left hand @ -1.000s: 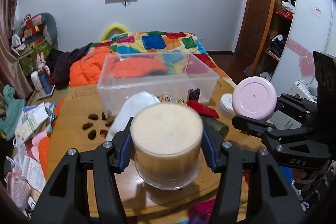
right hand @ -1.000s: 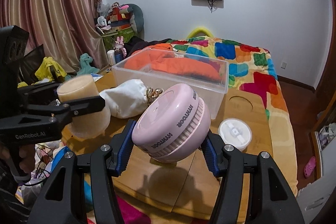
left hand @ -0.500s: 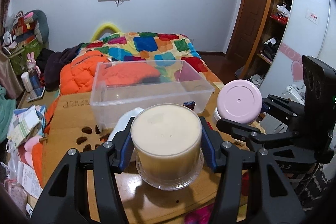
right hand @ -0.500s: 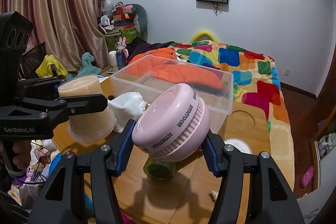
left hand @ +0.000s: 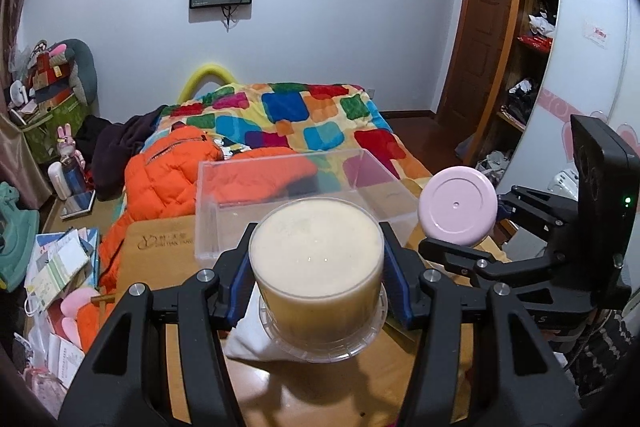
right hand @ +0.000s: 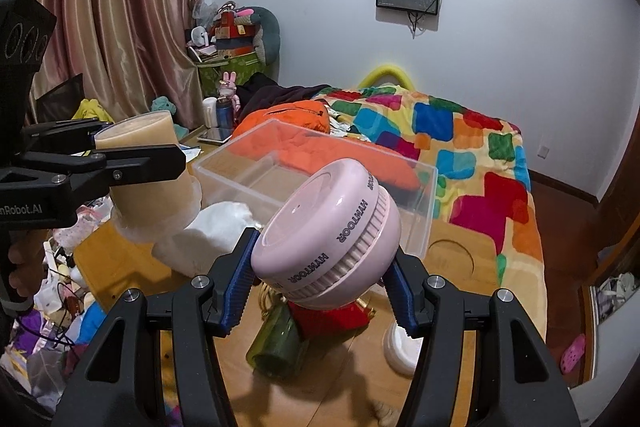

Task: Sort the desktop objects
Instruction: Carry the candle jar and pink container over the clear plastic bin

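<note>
My left gripper [left hand: 316,291] is shut on a cream-coloured cylinder jar [left hand: 316,267] with a clear rim, held above the wooden table [left hand: 168,259]. It also shows in the right wrist view [right hand: 148,175]. My right gripper [right hand: 324,283] is shut on a pink round HYNTOOR device [right hand: 328,235], tilted, above the table; it shows in the left wrist view [left hand: 458,205] at the right. A clear plastic bin [left hand: 280,187] stands on the table beyond both grippers; nothing shows inside it.
On the table lie a white cloth pouch [right hand: 208,239], a green bottle [right hand: 276,347], a red item [right hand: 336,319] and a white round lid [right hand: 400,347]. A bed with a colourful quilt [left hand: 304,115] and an orange jacket [left hand: 168,171] lies behind. Clutter [left hand: 56,267] lies to the left.
Both grippers have risen with their objects and moved closer to the clear bin. The view now looks down into the bin from higher up.
</note>
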`<state>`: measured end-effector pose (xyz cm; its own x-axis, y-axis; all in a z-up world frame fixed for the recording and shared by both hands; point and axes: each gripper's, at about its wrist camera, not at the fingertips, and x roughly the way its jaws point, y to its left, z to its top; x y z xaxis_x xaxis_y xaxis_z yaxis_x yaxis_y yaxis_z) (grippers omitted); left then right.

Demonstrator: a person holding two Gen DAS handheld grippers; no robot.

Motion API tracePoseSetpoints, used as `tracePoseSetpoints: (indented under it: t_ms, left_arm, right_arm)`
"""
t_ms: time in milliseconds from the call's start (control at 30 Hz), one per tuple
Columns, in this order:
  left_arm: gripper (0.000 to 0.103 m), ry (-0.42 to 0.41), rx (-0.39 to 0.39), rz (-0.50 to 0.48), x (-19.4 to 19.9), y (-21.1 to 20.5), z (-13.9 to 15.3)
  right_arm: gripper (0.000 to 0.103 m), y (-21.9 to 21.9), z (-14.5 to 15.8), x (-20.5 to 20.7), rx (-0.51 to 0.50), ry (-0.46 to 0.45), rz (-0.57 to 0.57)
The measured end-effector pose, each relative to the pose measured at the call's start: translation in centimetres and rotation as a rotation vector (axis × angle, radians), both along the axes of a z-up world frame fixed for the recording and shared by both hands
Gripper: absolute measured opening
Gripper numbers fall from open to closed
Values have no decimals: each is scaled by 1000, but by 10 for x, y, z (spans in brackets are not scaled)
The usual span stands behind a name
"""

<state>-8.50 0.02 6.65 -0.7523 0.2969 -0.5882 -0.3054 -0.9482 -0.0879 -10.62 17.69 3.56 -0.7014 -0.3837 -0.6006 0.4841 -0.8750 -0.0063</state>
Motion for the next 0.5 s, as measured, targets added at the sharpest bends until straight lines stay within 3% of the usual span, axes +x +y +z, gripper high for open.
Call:
tracePoseSetpoints:
  t_ms: [500]
  left_arm:
    - [56,-17,-17,-14,-53,-2,0]
  right_arm:
    - [55,-6,5,-55,24,-17,10]
